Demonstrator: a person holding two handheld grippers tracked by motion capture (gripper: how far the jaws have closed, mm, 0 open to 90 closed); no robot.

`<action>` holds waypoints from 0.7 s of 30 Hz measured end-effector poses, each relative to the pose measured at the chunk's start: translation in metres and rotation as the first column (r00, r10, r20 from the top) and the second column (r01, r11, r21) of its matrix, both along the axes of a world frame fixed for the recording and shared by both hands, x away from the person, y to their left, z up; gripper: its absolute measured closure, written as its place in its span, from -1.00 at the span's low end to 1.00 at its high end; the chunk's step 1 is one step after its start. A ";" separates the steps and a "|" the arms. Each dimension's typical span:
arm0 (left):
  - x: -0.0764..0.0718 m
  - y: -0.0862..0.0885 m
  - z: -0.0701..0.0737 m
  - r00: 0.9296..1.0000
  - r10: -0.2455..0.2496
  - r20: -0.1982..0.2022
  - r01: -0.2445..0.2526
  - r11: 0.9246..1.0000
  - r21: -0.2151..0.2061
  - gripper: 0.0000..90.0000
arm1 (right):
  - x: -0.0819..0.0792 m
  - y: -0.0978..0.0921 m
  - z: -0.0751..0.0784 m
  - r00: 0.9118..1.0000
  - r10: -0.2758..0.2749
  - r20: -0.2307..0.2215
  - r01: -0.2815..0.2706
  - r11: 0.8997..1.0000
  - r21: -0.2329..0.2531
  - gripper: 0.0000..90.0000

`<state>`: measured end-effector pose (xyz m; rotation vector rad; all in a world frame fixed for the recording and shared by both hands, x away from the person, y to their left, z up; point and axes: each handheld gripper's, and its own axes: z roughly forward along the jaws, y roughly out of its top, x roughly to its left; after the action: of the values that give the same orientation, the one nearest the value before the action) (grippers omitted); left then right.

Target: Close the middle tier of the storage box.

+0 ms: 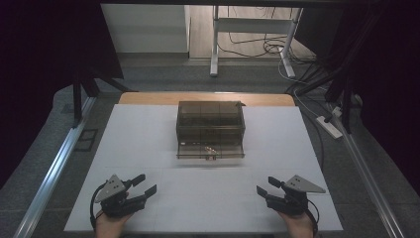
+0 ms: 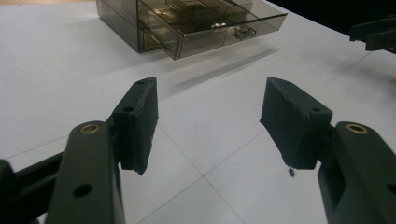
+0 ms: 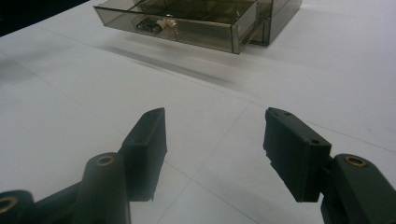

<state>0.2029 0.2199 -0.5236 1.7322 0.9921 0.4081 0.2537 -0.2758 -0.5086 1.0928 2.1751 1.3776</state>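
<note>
The drawer box (image 1: 210, 130) sits mid-worktop, its bottom drawer (image 1: 211, 150) pulled out. Our left claw (image 1: 143, 188) and right claw (image 1: 264, 187) rest near of it, wide open, empty; we should approach the drawer level.

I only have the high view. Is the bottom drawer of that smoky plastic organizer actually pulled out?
Observer: Yes. The left gripper view shows the drawer slid forward, clear of the organizer.
Operator: Anything in it?
Observer: Small metallic parts lie near its front wall, seen in the right gripper view.
Operator: Are my grippers holding anything?
Observer: No. The left gripper and right gripper both have jaws spread above bare white table.
</note>
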 end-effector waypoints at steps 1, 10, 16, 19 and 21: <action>0.000 -0.001 0.000 1.000 -0.002 0.001 0.002 1.000 0.003 -0.16 | 0.000 0.001 0.000 1.000 0.005 0.000 -0.005 1.000 -0.002 -0.13; 0.002 -0.012 0.001 1.000 -0.025 0.005 0.025 1.000 0.006 -0.15 | 0.001 0.010 -0.001 1.000 0.023 0.000 -0.023 1.000 -0.002 -0.13; 0.004 -0.017 0.001 0.999 -0.037 0.006 0.037 0.999 0.011 -0.15 | 0.001 0.016 -0.001 0.999 0.042 0.000 -0.042 0.999 -0.007 -0.13; 0.004 -0.020 0.002 0.999 -0.044 0.007 0.044 0.999 0.015 -0.14 | 0.001 0.018 -0.001 0.999 0.048 0.000 -0.048 0.999 -0.006 -0.13; 0.005 -0.022 0.002 0.999 -0.050 0.008 0.050 0.999 0.016 -0.14 | 0.001 0.020 -0.002 0.999 0.050 -0.004 -0.050 0.999 -0.006 -0.13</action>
<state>0.2078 0.1979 -0.5218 1.7645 0.9397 0.3913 0.2551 -0.2559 -0.5104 1.0456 2.2223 1.3904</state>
